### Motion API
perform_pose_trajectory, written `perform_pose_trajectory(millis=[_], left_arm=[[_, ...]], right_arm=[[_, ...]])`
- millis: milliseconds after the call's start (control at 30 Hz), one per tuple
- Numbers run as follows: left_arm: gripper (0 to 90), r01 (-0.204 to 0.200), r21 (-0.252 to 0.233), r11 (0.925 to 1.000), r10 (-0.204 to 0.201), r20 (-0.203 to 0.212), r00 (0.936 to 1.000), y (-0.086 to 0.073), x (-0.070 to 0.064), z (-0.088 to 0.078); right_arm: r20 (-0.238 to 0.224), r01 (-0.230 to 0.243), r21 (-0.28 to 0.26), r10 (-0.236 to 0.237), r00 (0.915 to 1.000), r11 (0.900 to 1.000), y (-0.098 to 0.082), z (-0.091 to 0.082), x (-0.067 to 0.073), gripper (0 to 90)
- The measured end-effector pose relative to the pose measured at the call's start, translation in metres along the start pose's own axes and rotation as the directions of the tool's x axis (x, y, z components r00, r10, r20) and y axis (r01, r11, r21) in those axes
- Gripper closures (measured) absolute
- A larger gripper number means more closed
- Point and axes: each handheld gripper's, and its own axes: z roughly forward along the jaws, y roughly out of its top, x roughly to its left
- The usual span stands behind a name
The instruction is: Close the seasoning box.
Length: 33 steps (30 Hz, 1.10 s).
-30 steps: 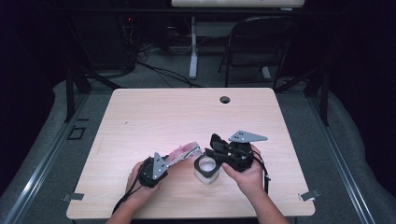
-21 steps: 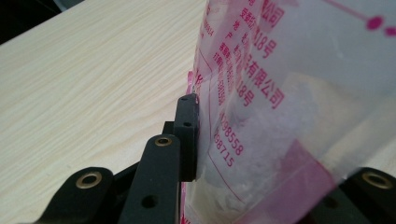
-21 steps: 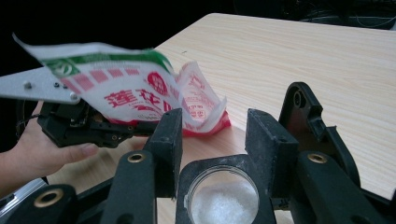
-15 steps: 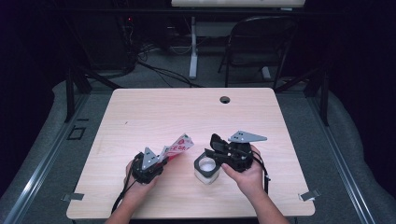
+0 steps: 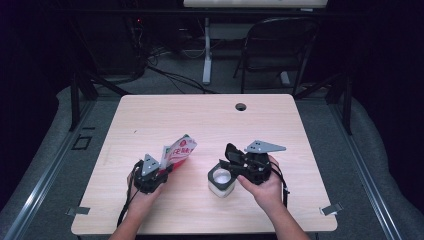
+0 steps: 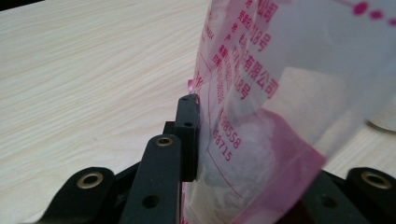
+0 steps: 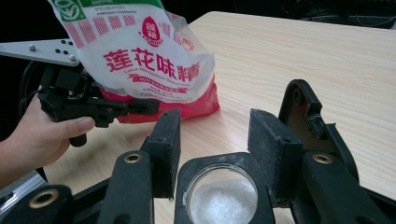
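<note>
Bag (image 5: 178,150) of white seasoning granules is pinched near its bottom by the left gripper (image 5: 159,172), held tilted up just left of the jar (image 5: 221,180) on the desk (image 5: 200,120). In the left gripper view the fingers (image 6: 187,135) press flat on the bag's plastic. Right gripper (image 5: 235,162) sits over the jar; its fingers (image 7: 167,149) have just been opening and stand spread either side of the black rim, not touching it; the jar already holds granules. Likely step: bag is being carried off after pouring. Best to keep the pinch firm, the bag's mouth up, and move it clear before setting it down.
</note>
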Motion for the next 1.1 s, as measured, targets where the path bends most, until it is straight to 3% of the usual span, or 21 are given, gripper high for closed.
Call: perform_pose_trajectory(millis=[267,633,900,1100], left_arm=[[75.3,0.055,-0.015,0.9984,-0.056,-0.043,0.9975,0.0,0.012,-0.007],[75.9,0.1,-0.035,0.9944,-0.103,-0.097,0.9899,-0.001,0.027,-0.017],[75.9,0.147,-0.054,0.9876,-0.154,-0.146,0.9773,-0.002,0.041,-0.025],[75.9,0.179,-0.072,0.9813,-0.19,-0.196,0.9622,-0.004,0.05,-0.03]], right_arm=[[0.001,0.003,0.006,-0.003,1.0,1.0,0.0,0.0,-0.001,51.6],[0.0,0.002,0.001,-0.002,1.0,1.0,0.0,0.001,-0.001,51.2],[0.0,0.0,0.002,0.0,1.0,1.0,0.0,0.0,-0.001,50.9],[0.002,0.003,0.004,-0.003,1.0,1.0,0.0,0.0,-0.001,50.9]])
